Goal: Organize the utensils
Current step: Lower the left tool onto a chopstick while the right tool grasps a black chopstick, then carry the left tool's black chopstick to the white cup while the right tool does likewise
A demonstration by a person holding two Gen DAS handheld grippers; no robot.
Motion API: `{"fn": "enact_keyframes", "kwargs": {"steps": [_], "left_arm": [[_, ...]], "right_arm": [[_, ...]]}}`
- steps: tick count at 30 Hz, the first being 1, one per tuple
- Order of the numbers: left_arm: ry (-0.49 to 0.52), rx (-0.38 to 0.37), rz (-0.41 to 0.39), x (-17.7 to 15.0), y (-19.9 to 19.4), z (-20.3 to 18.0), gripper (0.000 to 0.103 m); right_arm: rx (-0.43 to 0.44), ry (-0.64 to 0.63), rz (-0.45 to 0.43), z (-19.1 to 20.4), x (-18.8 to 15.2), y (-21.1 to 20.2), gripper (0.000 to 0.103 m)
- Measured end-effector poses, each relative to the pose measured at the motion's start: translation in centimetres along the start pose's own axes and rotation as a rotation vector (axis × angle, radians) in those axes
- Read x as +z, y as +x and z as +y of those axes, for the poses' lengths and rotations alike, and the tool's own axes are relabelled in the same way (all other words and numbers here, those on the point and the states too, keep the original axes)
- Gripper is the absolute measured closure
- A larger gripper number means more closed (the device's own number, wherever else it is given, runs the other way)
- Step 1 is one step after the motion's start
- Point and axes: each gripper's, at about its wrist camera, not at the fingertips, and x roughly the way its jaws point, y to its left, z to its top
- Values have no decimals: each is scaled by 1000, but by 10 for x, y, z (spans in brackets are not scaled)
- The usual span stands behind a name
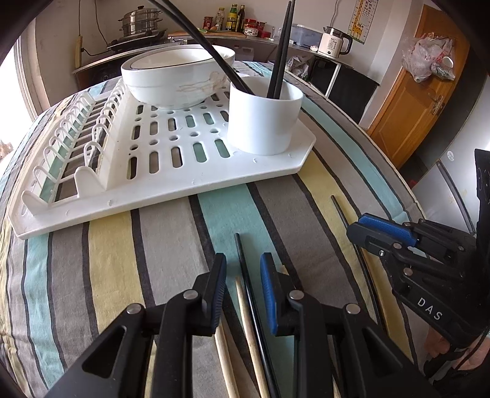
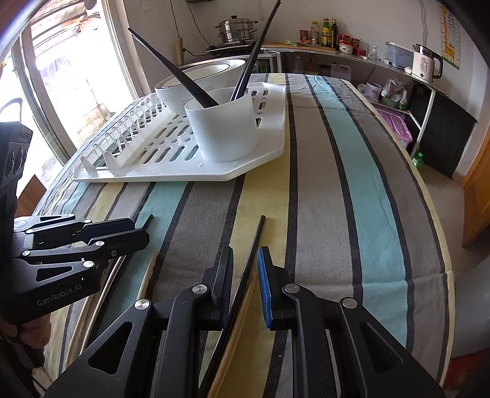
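Surface: a table under a striped cloth (image 2: 321, 196) in grey, teal, pale yellow and dark bands, running away from both cameras

On the cloth, far side: a white plastic dish rack (image 1: 171, 183) with slotted floor and a row of plate loops along its left edge. In the rack: a white bowl (image 1: 174, 79) with a dark rim line, and just beside it a white utensil cup (image 1: 263, 122) at the rack's right corner. The cup holds several black chopsticks (image 1: 283, 52), leaning out at different angles

On the cloth, near side: loose chopsticks lying roughly lengthwise along the stripes. One black chopstick (image 1: 245, 269) and pale wooden chopsticks (image 1: 248, 321) lie under the left gripper (image 1: 242, 269); another black chopstick (image 2: 249, 260) lies under the right gripper (image 2: 245, 263), with a wooden one beside it

Grippers: both point steeply down at the cloth. Each has its jaws parted a little, straddling a black chopstick; the blue pads (image 2: 263, 281) do not visibly press on it, so neither is seen grasping anything

Room: a large window (image 2: 70, 79) to the left; a counter along the back wall with a steel steamer pot (image 2: 237, 29), sauce bottles (image 2: 329, 33) and a white electric kettle (image 2: 425, 62); a wooden door (image 1: 419, 104) at right with plastic bags hung on it
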Motion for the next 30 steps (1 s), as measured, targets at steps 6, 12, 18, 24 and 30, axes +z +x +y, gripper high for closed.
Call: {"fn": "enact_keyframes", "kwargs": {"steps": [6, 12, 18, 24, 30], "left_arm": [[52, 44, 5, 1, 4, -12, 79], [77, 74, 14, 6, 7, -16, 95], [56, 49, 13, 13, 8, -13, 97], [29, 30, -53, 23, -15, -8, 98], [12, 17, -148, 34, -56, -4, 98]], "right_arm": [[-17, -20, 19, 5, 0, 7, 86], [-39, -36, 30, 9, 4, 10, 95], [0, -7, 30, 4, 8, 10, 97], [24, 5, -46, 6, 15, -13, 97], [48, 12, -162, 10, 27, -54, 98]]}}
